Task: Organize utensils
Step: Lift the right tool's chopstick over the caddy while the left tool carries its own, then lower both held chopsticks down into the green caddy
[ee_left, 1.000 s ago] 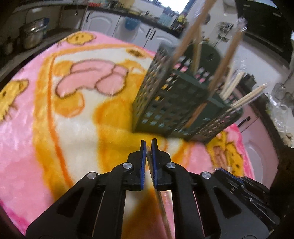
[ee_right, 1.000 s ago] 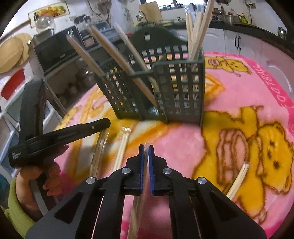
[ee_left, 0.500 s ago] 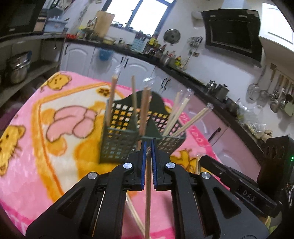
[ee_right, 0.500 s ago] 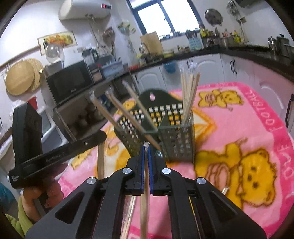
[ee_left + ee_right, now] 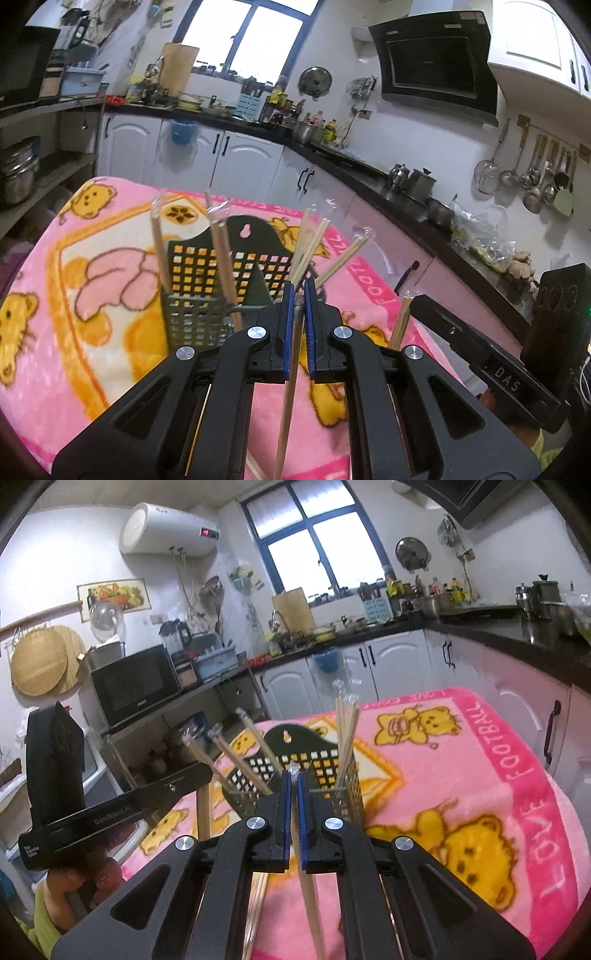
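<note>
Chopsticks (image 5: 226,254) in clear wrappers stand tilted in a dark green slotted caddy (image 5: 207,291), which sits on a pink blanket (image 5: 92,295) printed with yellow bears; from the right wrist view the same caddy (image 5: 314,760) holds one bunch leaning left and another (image 5: 347,734) nearly upright in its right compartment; the blanket (image 5: 498,782) carries the words LOVE FOOTBALL along its edge.

Left gripper (image 5: 298,295) has its blue-padded jaws clamped on a single wrapped chopstick (image 5: 288,398), which hangs down toward the camera, its top end at the pad tips; right gripper (image 5: 291,779) is likewise clamped on one wrapped chopstick (image 5: 308,886), the crimped wrapper end poking just above the pads.

Both held sticks are raised above the blanket, near the caddy but apart from it (how far in front cannot be told); each view shows the other gripper's black body at its side, and a hand (image 5: 96,878) with a green sleeve grips the left one.
</note>
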Demonstrator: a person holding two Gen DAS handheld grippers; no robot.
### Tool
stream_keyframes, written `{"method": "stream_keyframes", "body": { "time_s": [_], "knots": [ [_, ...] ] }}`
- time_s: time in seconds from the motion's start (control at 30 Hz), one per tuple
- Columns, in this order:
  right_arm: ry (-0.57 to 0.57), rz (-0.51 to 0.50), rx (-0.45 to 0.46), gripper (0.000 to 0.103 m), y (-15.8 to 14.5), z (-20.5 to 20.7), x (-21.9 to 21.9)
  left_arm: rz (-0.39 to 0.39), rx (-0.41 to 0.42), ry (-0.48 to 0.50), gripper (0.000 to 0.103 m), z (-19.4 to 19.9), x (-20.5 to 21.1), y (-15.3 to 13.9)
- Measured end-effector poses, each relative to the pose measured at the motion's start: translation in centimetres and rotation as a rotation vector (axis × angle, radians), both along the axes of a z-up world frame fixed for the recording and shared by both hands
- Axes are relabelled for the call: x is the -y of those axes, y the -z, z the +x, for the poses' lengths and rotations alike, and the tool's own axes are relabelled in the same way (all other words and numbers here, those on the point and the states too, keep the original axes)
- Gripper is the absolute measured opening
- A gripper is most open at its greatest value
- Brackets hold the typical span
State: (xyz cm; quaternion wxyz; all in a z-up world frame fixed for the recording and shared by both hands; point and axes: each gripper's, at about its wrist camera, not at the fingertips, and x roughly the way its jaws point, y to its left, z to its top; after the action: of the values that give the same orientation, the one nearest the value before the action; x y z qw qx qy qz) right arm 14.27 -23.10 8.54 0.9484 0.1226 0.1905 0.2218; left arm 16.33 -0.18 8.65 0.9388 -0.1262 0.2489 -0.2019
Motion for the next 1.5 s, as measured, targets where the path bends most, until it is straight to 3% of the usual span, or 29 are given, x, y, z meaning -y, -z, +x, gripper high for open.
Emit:
{"method": "stream_keyframes", "body": {
  "time_s": [0.93,1.5],
  "knots": [
    [0.049,0.043,0.119,0.002,-4.4,0.3,1.9,0.009,0.164,0.053,0.003,1.4,3.4,-6.7],
    [0.004,0.048,0.193,0.002,-8.3,1.5,0.8,-0.025,0.292,-0.033,0.003,2.1,1.2,-12.3]
  ]
}}
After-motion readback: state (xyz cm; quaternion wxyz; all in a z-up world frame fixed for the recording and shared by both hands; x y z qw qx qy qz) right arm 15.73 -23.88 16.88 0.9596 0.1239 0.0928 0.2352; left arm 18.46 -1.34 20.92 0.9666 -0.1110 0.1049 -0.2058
